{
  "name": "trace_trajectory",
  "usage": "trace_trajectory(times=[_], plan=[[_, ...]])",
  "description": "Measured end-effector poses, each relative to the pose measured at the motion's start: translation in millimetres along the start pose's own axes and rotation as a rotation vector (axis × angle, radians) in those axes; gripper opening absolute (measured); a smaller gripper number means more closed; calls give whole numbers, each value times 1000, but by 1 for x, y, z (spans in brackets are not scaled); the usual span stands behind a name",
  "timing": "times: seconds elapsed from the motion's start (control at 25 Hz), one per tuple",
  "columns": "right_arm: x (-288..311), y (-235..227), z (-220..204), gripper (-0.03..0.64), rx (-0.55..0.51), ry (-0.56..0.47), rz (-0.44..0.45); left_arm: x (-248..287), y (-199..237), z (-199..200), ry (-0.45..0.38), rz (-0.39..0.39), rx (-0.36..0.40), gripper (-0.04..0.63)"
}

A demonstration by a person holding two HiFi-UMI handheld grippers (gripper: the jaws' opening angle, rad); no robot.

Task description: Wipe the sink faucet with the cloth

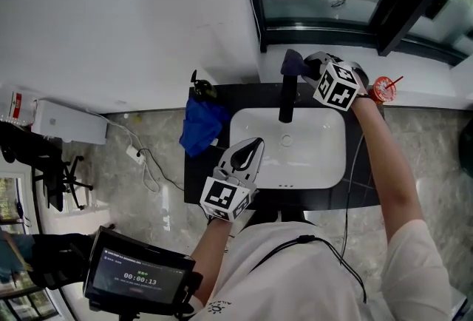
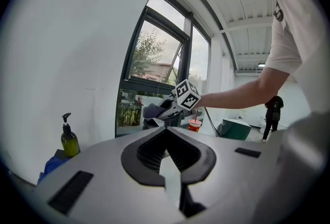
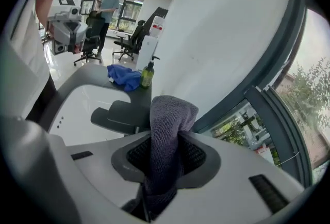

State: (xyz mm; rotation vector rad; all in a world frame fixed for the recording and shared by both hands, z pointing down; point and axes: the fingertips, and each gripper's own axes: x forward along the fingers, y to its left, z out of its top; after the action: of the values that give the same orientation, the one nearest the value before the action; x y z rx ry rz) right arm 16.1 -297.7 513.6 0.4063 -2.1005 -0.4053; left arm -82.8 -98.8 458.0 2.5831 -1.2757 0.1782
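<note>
A black faucet [image 1: 286, 101] stands at the back of the white sink [image 1: 325, 164]. My right gripper [image 1: 301, 64] hovers just above the faucet's top, shut on a grey-purple cloth [image 1: 291, 61]. In the right gripper view the cloth [image 3: 167, 130] sticks up folded between the jaws, with the faucet [image 3: 121, 114] just beyond and below it. My left gripper [image 1: 251, 149] is over the sink's front left edge, pointing toward the faucet; its tips meet with nothing between them. From the left gripper view, the right gripper [image 2: 157, 113] and its cloth [image 2: 151, 110] show ahead.
A blue cloth [image 1: 201, 127] lies on the dark counter [image 1: 196, 175] left of the sink, with a green soap bottle [image 1: 199, 83] behind it. A red cup with a straw [image 1: 383, 89] stands at the right. A window [image 1: 325, 1] sits close behind the faucet.
</note>
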Motion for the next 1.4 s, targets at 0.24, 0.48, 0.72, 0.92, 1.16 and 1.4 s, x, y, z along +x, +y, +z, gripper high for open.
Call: trace_trajectory(times=[0.24,0.48,0.72,0.92,1.16,1.4], plan=[[13,20,-11,101,-42,53,51,-4,3,-2,2,11,-2,0],[3,55,-4,101,-44,2,170,-4,2,-3,3,-1,1,0],[-11,92,4,101,-30,-28,265,-2,-9,1,3,-30,9,0],[-16,119,6,101,-40,-33,313,-1,-18,0,5,-50,14,0],[-25,154,12,101,-11,-69,385,-2,-22,-1,9,-59,20,0],[-23,174,14,101,43,-106,461,-1,-23,-4,14,-59,18,0]])
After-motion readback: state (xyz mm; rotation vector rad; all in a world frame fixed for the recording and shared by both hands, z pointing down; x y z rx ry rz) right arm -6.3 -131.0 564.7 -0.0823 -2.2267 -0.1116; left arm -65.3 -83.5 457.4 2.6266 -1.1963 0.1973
